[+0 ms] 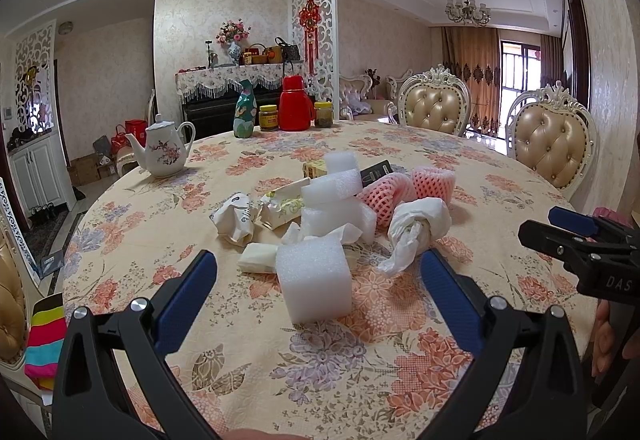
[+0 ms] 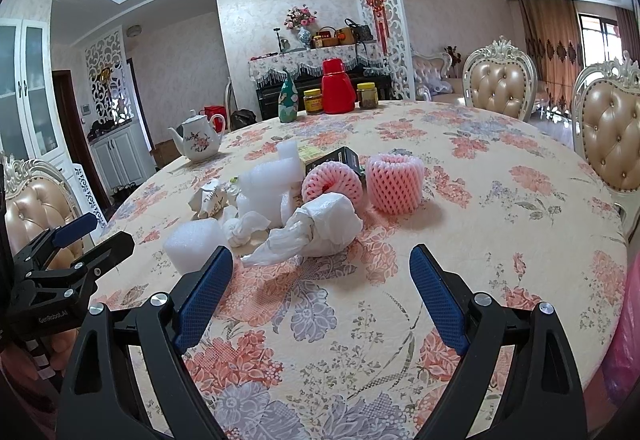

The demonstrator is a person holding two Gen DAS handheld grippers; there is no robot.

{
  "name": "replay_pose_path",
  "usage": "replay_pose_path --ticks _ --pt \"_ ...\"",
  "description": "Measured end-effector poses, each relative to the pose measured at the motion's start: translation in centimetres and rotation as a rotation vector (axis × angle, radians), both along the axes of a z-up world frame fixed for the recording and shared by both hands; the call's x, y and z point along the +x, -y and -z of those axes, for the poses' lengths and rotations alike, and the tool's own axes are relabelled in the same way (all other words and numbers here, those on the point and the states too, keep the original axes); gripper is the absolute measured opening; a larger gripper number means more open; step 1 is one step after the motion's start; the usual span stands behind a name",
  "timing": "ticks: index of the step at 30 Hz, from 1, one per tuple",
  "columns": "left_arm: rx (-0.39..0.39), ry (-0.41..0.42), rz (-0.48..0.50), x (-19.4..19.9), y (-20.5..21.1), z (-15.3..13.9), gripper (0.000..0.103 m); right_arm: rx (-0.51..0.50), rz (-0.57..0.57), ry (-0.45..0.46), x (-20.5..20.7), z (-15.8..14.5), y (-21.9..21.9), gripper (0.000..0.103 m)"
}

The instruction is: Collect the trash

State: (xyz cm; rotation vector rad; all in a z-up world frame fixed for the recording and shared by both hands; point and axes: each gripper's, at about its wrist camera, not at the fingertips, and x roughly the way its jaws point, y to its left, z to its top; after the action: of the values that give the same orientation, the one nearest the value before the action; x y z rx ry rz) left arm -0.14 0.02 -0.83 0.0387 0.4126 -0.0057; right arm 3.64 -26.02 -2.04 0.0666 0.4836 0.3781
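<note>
Both tongs are spread and hold nothing. The white foam cube (image 1: 314,282) sits on the round floral-clothed surface (image 1: 320,380), dead ahead between the left tongs (image 1: 316,296) (the nearer pair), at the near edge of the trash pile; the right tongs (image 2: 320,290) face the twisted white plastic bag (image 2: 308,232).

Black grippers' fingers (image 1: 448,296) wear blue textured pads (image 2: 206,294).

pale floral wallpaper, white coffered ceiling. a chandelier (image 1: 467,8) hangs by brown curtains (image 1: 476,71) and a bright window (image 1: 516,79). two tufted chairs (image 1: 435,101) stand behind the round table (image 1: 480,175); a white lattice screen (image 1: 316,35) bears a red knot (image 1: 310,23).
</note>
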Motion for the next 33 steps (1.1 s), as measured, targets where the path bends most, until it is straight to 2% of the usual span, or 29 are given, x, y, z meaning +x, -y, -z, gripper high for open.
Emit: replay_pose_path --ticks 18,27,33 --pt "0.006 -0.023 0.002 0.8 -0.4 0.6 0.099 -0.012 -0.005 -0.057 1.7 1.2 -0.9 0.085" --pt "0.028 -0.099 -0.005 3.4 -1.3 2.1 0.099 -0.046 0.014 -0.149 6.2 2.3 -2.3 0.085" --pt "-0.031 -0.154 -0.061 5.6 -3.5 2.9 0.099 -0.025 0.009 -0.225 10.1 3.2 -3.5 0.085"
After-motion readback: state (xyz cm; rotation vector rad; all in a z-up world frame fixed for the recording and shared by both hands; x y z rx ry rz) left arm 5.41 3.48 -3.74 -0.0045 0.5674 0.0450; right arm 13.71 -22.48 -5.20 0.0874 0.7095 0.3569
